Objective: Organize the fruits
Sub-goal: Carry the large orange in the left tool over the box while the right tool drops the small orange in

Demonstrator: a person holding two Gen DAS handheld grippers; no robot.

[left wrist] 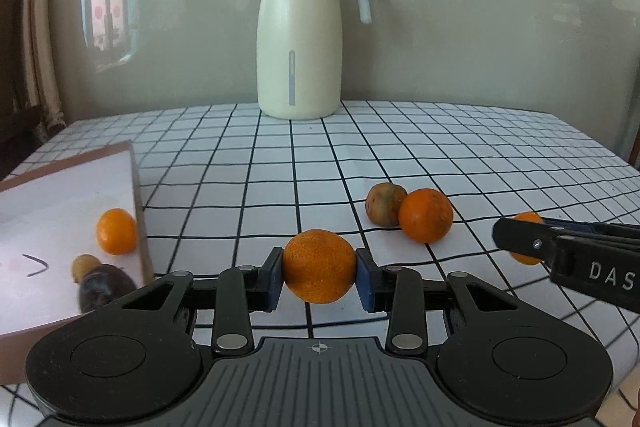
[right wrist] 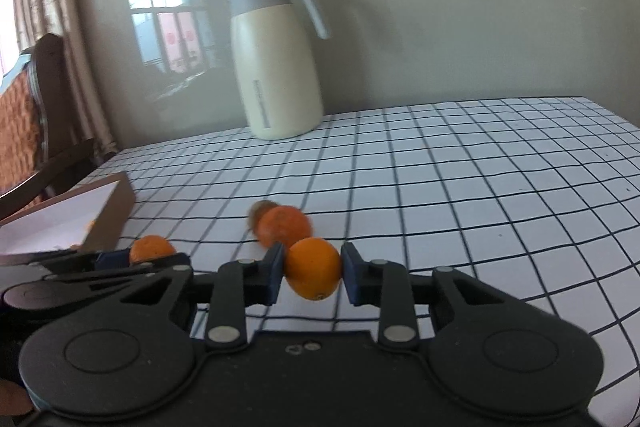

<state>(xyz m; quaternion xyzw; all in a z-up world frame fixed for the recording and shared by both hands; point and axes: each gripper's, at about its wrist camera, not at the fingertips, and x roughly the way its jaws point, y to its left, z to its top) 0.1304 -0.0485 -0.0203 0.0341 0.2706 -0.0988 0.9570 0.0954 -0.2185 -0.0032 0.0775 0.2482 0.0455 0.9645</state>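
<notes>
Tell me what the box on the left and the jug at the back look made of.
Box: likely cardboard, with a matte brown outer wall and a thin raw edge; the inside is pale and smooth.
Jug: cream body with a satin, painted-looking sheen, metal or plastic, can't tell; the grey lid and handle look like matte plastic.

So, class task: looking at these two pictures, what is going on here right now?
A person is sorting fruit with two hand-held grippers. The left gripper has its jaws shut on a round orange tangerine, and the right gripper grips a second smooth orange tangerine. A shallow brown cardboard box on the left already holds fruit. Two more fruits, one bright orange and one brownish, wait on the checked tablecloth.
</notes>
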